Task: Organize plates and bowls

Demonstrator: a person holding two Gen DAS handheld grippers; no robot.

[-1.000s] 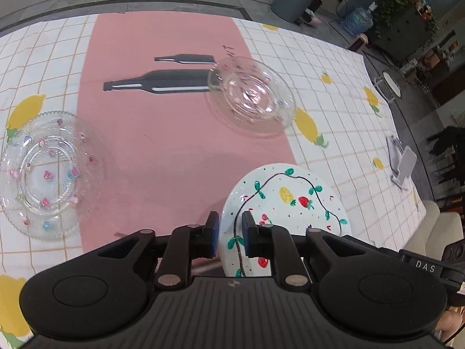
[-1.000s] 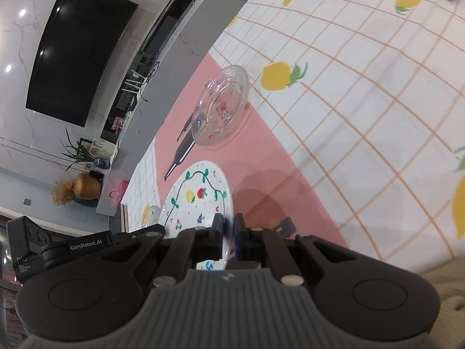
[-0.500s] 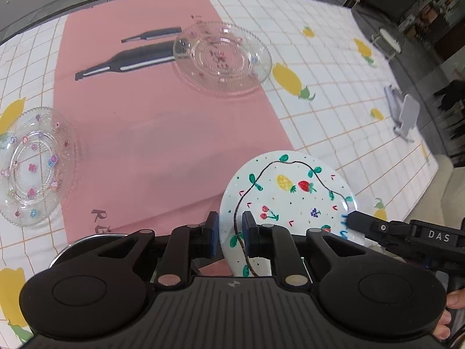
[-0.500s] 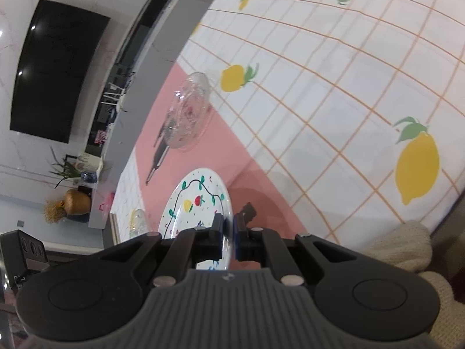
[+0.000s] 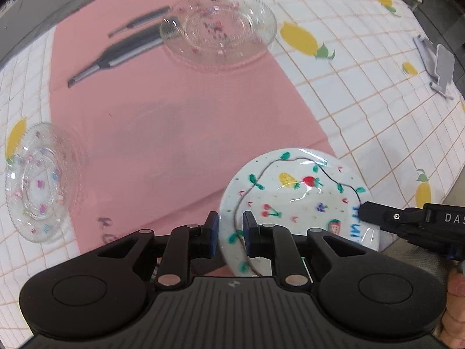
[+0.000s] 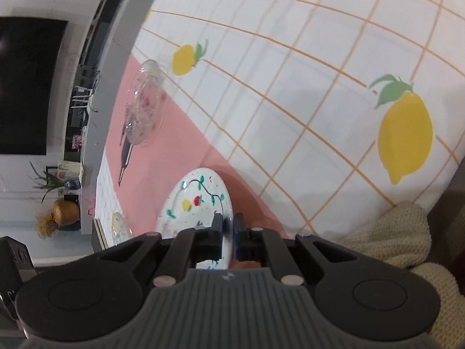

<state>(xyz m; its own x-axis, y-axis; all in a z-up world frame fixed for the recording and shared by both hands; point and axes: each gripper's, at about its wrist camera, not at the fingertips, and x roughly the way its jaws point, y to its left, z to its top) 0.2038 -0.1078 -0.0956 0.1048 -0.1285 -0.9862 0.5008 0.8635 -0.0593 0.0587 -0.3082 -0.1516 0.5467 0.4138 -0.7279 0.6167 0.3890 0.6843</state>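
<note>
Claws grip one round white ceramic plate with painted fruit [image 5: 293,200]. Left claw [image 5: 230,229] pinches its near rim; right claw [image 6: 228,231] clamps the opposite edge. Two clear glass plates [image 5: 221,26] lie on the table [image 5: 363,93].

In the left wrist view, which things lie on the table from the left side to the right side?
Glass plate with coloured dots → printed bottle picture → second glass plate → painted white plate, held by the left gripper and the right gripper → grey stand.

both wrist cameras sit close behind their fingers, left looking down, right rolled sideways, sharing the painted plate [image 5: 296,200] and tablecloth [image 5: 363,110].
</note>
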